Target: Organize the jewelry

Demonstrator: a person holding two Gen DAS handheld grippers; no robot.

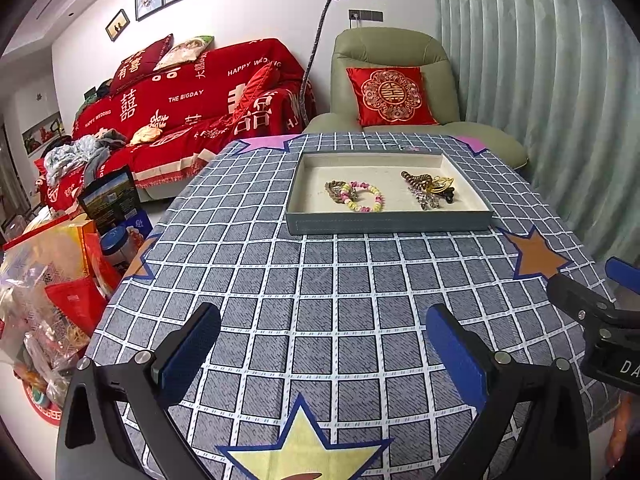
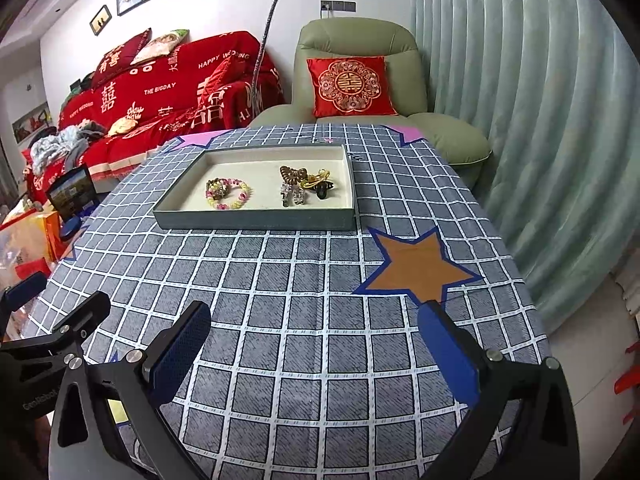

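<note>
While both your grippers, left gripper (image 1: pixel 324 344) and right gripper (image 2: pixel 316 344), hang wide apart and empty, the jewelry (image 1: pixel 390 192) lies in the tray (image 1: pixel 388 222) at the table's far side. Only your left view shows the yellow star (image 1: pixel 304 448) nearest you; your right view shows the orange star (image 2: pixel 420 268) whole.

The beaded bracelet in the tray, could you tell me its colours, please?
The beaded bracelet has pink, pale yellow-green and white beads, clearest in the right wrist view.

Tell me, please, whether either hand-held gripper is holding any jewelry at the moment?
Nothing is held. The left hand-held gripper and right hand-held gripper are both open; the jewelry lies in the tray.
</note>
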